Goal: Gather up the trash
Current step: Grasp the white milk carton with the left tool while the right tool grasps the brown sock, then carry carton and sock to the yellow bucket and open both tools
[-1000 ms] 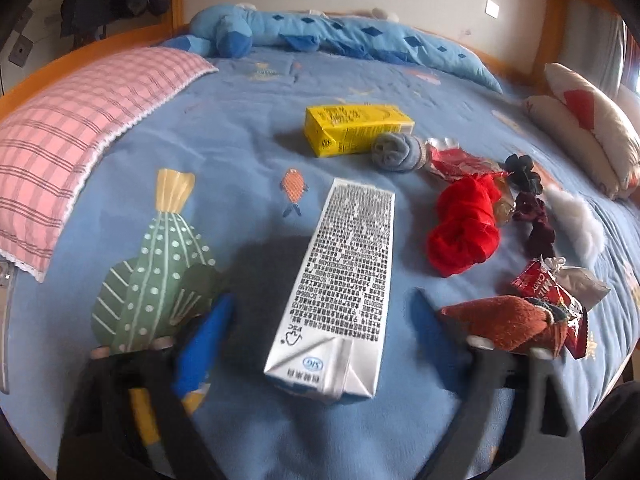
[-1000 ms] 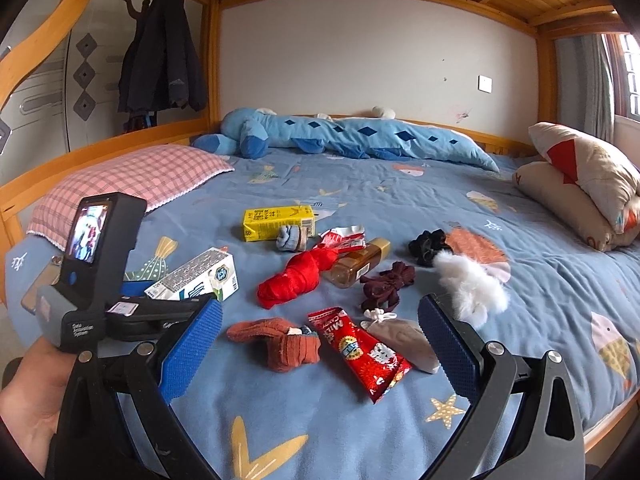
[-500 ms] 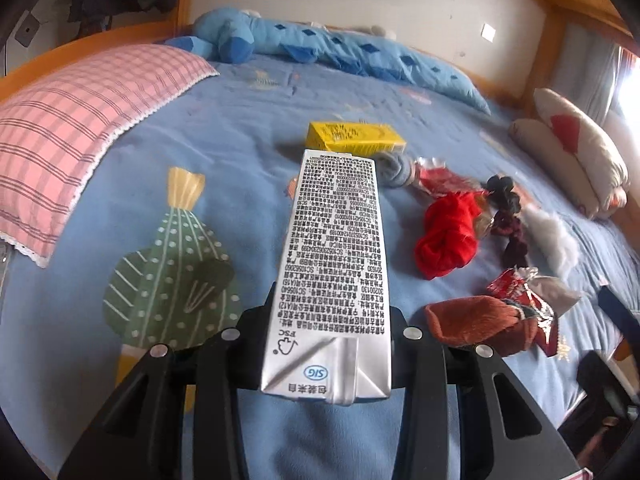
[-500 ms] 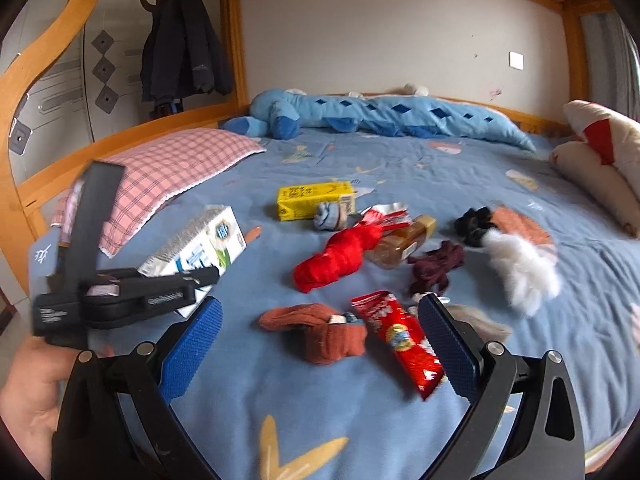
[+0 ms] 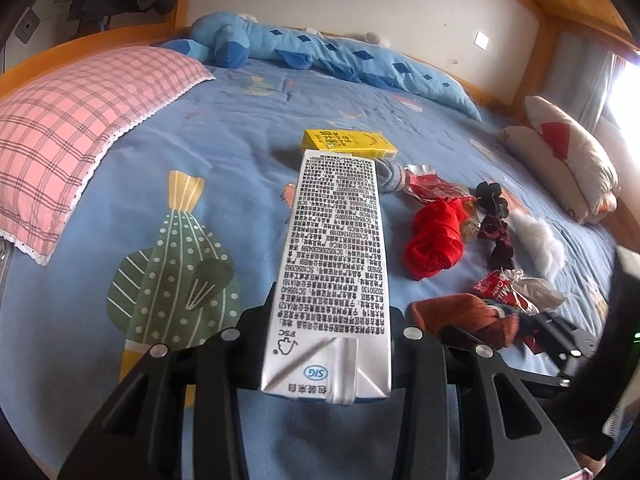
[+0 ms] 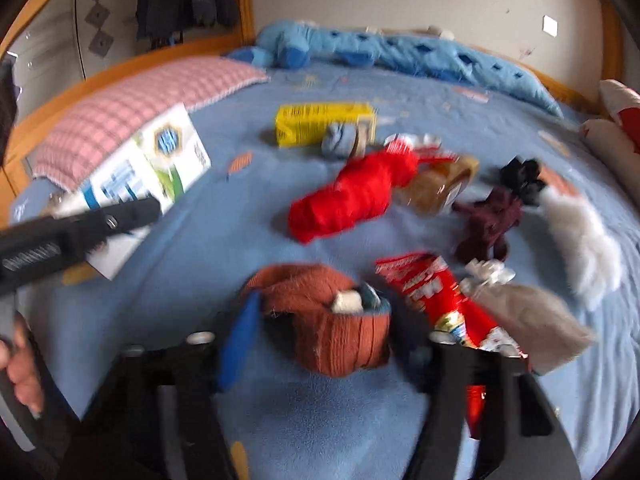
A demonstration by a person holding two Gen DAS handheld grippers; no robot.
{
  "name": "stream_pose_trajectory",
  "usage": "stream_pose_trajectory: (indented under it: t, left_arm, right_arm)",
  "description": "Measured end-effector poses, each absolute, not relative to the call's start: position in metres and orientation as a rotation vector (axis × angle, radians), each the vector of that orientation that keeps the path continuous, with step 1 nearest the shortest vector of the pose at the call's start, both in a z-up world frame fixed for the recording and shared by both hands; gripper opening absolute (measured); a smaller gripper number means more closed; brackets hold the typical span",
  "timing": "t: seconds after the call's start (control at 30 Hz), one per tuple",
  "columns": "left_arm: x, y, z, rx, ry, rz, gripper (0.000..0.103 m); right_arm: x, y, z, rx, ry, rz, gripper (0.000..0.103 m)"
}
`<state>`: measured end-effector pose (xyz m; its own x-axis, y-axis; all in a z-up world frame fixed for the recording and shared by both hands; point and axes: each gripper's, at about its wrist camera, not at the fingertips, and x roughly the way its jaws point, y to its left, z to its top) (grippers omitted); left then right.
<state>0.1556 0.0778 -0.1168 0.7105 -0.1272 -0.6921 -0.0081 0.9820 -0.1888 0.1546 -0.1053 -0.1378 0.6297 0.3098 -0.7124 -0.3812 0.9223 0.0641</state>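
Note:
My left gripper [image 5: 328,344] is shut on a white milk carton [image 5: 336,264] and holds it above the blue bed; the carton [image 6: 148,168] also shows in the right wrist view, lifted at the left. My right gripper [image 6: 328,332] has its fingers on either side of a rust-brown sock bundle [image 6: 328,312] on the bed, close to its sides; the view is blurred. A yellow juice box [image 6: 320,122], a red snack wrapper [image 6: 436,300] and a silver-grey pouch [image 6: 528,316] lie on the blanket.
A red cloth bundle [image 6: 356,196], a dark maroon scrunchie [image 6: 488,224], a black scrunchie [image 6: 520,176], white fluff [image 6: 580,236] and a grey sock [image 6: 340,142] lie among the trash. A pink checked pillow [image 5: 68,120] is at the left, cushions [image 5: 568,160] at the right.
My left gripper closed on the milk carton and lifted it off the bed. My right gripper came down and forward to the brown sock bundle, and its fingers narrowed around it.

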Motion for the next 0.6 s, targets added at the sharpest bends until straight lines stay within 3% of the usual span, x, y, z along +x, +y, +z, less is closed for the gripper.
stream_pose_trajectory:
  t: [0.03,0.1,0.6]
  left_arm:
    - [0.155,0.077,-0.116,-0.186,0.778,-0.073,0.039]
    - [0.153,0.075,-0.114,-0.189,0.776,-0.086,0.039]
    - [0.089,-0.023,-0.068,-0.126,0.719,-0.430,0.039]
  right_arm:
    - [0.154,-0.109,-0.138,-0.074,0.799,0.406,0.036]
    - [0.152,-0.119,-0.135,-0.020,0.799,0.419,0.034]
    - [0.054,-0.238,-0.041,0.177,0.608,0.353,0.034]
